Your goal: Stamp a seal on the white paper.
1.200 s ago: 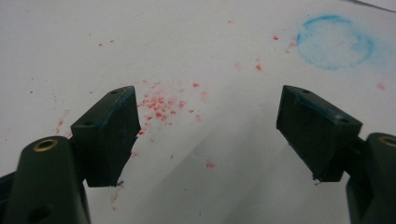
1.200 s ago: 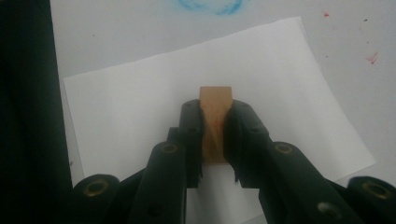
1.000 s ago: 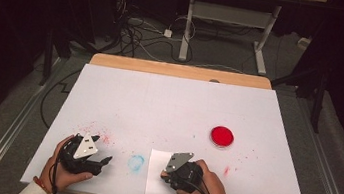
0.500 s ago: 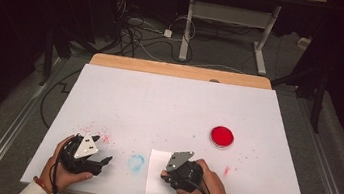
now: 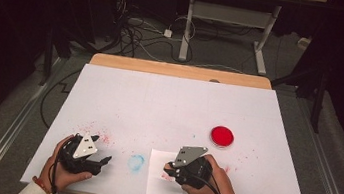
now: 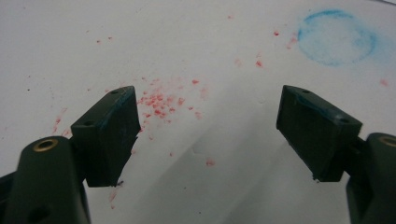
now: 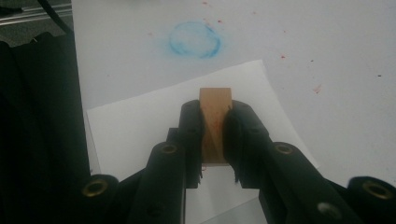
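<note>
Two hand-held grippers sit at the near edge of a white-covered table (image 5: 173,107) in the high view: the left gripper (image 5: 101,161) points right toward a faint blue ring stain (image 5: 136,162), and the right gripper (image 5: 169,169) points left over a small white paper sheet (image 5: 158,183). A red round disc (image 5: 222,136) lies farther back and to the right, well apart from both, with red speckles scattered across the table cover around it and near the left hand. Cables and table legs crowd the dark floor beyond the table. In the left gripper view the jaws stand wide apart with nothing between them, above a cluster of red specks (image 6: 161,100); the blue ring stain (image 6: 336,37) lies ahead at upper right. In the right gripper view the jaws are clamped on a small wooden block (image 7: 215,123), held upright over the paper sheet (image 7: 140,126), with the blue ring stain (image 7: 194,39) just beyond the sheet's far edge.
</note>
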The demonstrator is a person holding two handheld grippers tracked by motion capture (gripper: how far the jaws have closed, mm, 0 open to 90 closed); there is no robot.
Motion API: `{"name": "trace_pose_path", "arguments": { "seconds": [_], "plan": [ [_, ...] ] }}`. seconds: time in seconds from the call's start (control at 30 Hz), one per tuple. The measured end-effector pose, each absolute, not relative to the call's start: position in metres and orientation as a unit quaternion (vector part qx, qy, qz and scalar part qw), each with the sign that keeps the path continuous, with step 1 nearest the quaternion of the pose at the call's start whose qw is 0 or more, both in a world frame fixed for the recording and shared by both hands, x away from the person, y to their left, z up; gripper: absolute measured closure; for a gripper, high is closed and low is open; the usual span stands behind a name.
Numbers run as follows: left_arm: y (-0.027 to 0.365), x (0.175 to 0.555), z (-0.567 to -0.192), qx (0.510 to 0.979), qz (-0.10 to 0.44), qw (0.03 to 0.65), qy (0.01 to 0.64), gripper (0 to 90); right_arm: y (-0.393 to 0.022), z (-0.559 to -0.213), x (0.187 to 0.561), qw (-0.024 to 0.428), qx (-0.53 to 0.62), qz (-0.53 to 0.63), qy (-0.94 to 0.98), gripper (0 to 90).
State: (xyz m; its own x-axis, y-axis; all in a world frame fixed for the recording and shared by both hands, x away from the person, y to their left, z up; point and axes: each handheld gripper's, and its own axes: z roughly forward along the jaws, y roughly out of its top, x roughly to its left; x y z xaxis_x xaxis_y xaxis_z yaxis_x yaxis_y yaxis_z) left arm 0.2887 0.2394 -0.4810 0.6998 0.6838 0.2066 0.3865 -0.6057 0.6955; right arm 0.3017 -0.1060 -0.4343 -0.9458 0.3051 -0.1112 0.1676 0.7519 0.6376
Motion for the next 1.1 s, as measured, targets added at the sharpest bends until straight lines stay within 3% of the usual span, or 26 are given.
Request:
{"name": "trace_pose_path", "arguments": {
  "seconds": [1.1],
  "plan": [
    [0.243,0.29,-0.483,0.866,0.227,0.322,0.308,20.8,-0.117,-0.423,0.309,0.13,0.14,0.336,0.922,76.0]
  ]
}}
